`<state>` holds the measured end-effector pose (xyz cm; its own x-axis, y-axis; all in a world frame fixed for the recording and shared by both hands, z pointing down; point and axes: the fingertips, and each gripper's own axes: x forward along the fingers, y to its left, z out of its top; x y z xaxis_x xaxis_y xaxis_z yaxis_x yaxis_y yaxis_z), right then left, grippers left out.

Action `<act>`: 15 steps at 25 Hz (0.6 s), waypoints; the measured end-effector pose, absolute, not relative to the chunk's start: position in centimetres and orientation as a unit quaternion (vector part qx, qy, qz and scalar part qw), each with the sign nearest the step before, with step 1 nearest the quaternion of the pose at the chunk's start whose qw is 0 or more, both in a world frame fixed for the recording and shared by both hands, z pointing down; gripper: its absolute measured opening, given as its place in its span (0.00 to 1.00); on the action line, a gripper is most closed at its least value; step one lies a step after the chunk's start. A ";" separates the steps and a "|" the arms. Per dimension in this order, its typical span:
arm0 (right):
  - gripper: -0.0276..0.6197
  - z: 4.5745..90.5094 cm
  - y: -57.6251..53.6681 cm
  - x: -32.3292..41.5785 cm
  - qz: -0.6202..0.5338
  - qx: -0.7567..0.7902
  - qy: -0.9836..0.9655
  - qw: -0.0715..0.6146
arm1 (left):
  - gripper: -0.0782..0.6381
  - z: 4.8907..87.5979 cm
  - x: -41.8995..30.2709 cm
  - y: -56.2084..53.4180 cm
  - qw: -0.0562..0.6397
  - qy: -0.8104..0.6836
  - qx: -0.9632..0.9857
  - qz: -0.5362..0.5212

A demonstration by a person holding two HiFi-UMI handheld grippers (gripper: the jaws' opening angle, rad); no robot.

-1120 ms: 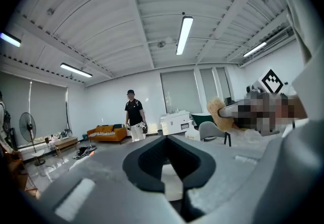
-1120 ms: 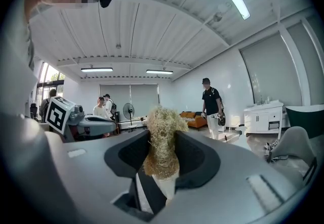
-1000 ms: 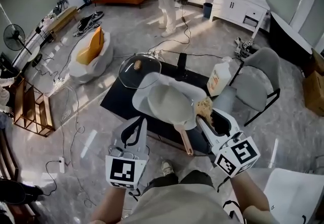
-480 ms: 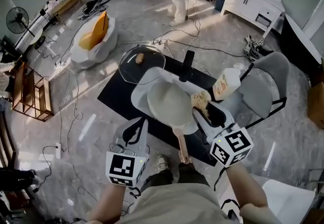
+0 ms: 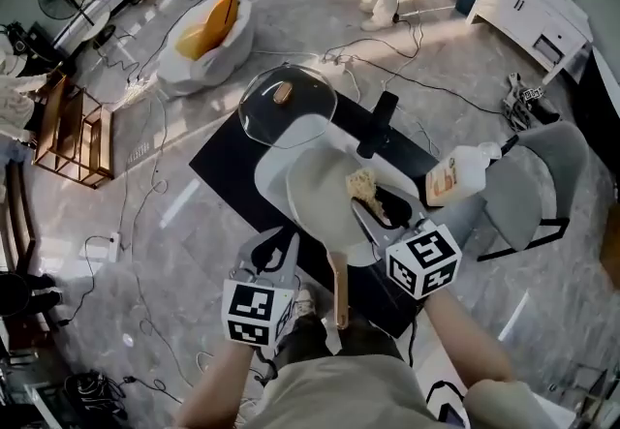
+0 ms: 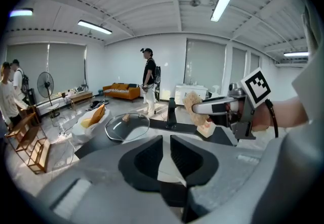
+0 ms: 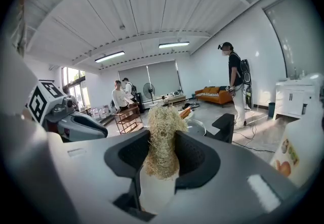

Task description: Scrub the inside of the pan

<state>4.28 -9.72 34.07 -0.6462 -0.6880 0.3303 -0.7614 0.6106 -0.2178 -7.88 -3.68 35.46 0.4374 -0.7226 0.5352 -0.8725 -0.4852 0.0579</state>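
Right hand-held gripper point(image 7: 162, 153): clamped on a straw-coloured scrubber point(image 7: 162, 137), pads pressed against both its sides. Holds that tuft inside the cream pan point(image 5: 315, 199), toward its right side; contact with the pan not clear.

Left hand-held gripper point(image 6: 166, 153): jaws a narrow slit apart, just been opening, nothing between them. Hangs just left of the pan's wooden handle point(image 5: 337, 287), at the near edge of the black surface point(image 5: 218, 166).

Pan: lies in a white basin point(image 5: 271, 175) in the middle of the surface, handle jutting out past the near edge.

Black tap point(image 5: 380, 122): upright at the basin's far side.

Glass lid point(image 5: 287, 106): at the basin's far left rim, by the surface's far edge.

Detergent bottle point(image 5: 463, 175): by the right edge, well apart from the lid.
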 end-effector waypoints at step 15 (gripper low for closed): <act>0.29 49.0 -14.5 -2.7 0.219 0.284 -0.914 0.188 | 0.32 49.3 -2.6 0.2 0.375 -0.416 0.784 0.269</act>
<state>-2.68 -14.54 49.02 -0.7678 -0.4371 0.4685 -0.6021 0.7421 -0.2944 -2.62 0.17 49.28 0.5093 -0.4504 0.7334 -0.8535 -0.3734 0.3634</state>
